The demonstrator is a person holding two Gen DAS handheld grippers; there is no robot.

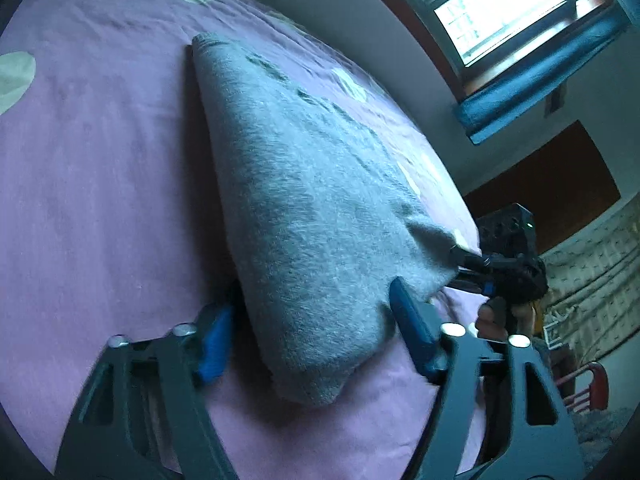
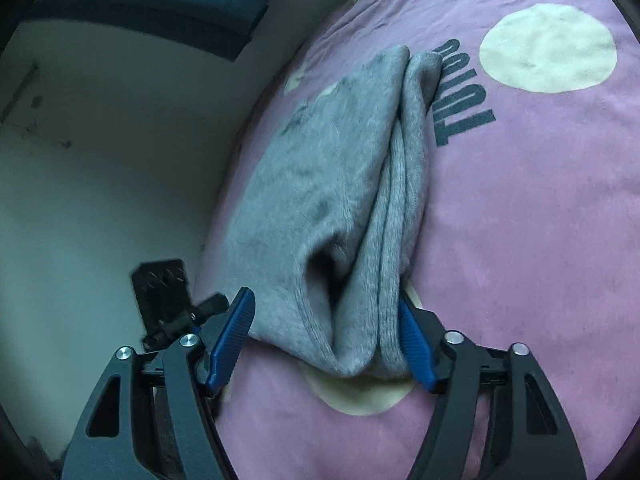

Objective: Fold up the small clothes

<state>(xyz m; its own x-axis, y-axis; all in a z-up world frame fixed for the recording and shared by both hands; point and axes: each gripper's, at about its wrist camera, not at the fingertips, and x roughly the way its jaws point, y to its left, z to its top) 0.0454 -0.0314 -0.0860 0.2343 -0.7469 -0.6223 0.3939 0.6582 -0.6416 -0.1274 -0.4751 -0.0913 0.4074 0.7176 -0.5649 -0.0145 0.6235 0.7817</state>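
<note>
A folded grey fleece garment (image 1: 312,208) lies on the purple bedspread (image 1: 100,184). My left gripper (image 1: 312,320) is open, its blue pads (image 1: 216,344) on either side of the garment's near end. In the right wrist view the same garment (image 2: 340,200) shows its layered folded edges. My right gripper (image 2: 328,340) is open, its blue pads (image 2: 234,340) on both sides of the garment's near corner. The right gripper also shows in the left wrist view (image 1: 472,260), at the garment's right corner.
The bedspread (image 2: 520,240) has pale dots (image 2: 548,48) and dark lettering (image 2: 464,96). A grey wall (image 2: 100,180) runs along the bed's edge. A window (image 1: 500,12) with a blue blind (image 1: 552,80) is above. A patterned cloth (image 1: 596,280) hangs at the right.
</note>
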